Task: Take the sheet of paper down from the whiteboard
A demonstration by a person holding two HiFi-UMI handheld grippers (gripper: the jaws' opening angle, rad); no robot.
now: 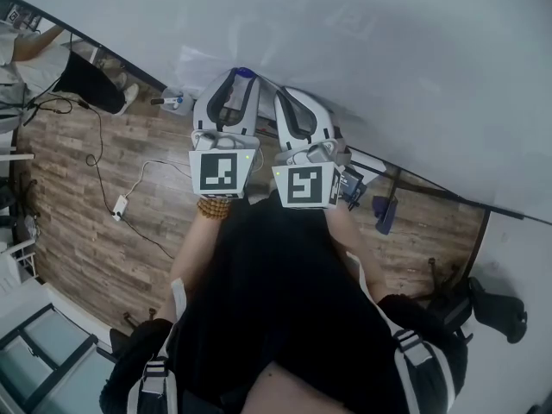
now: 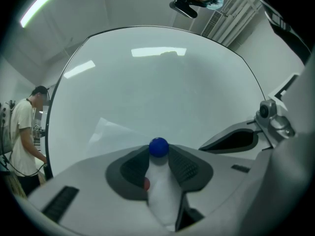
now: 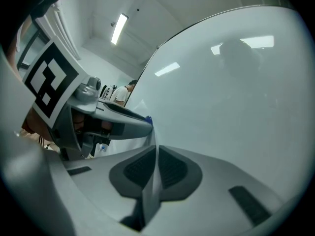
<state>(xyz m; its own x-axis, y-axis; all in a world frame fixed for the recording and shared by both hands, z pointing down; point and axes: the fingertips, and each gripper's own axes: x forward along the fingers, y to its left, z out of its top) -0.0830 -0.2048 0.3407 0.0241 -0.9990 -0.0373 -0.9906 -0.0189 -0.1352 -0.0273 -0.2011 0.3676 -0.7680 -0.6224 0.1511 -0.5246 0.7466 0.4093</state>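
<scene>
**Sheet (image 2: 106, 132) on whiteboard (image 1: 388, 59): both tongs at its edge**

Sheet: pale, close to the board's own colour. It lies flat against the whiteboard low down, just left of your left tongs in the left gripper view. Not yet off the board.

Left tongs (image 1: 237, 83): held level at the board. A white strip fills the gap between the pads, and I take it for a lifted fold of the sheet, pinched from both sides. A blue knob (image 2: 158, 147) sits right at the tips and is most likely the magnet pinning the sheet. That would explain your hold here: free the pin and the paper comes with it.

Right tongs (image 3: 156, 149): pressed together on a thin edge of the sheet, seen end-on. You hold this one just beside the left, probably so the paper cannot drop or curl once the pin lets go.

Surface: glossy whiteboard, otherwise bare as far as the views show, with ceiling lights mirrored in it. On so slick a face the sheet should slide easily.

Room: wood-plank floor (image 1: 86, 231) below you. A cable (image 1: 93, 166) trails to a white plug block (image 1: 120, 205). A second person (image 2: 24, 127) stands beyond the board's left edge. A strip light (image 2: 39, 6) is overhead.
</scene>
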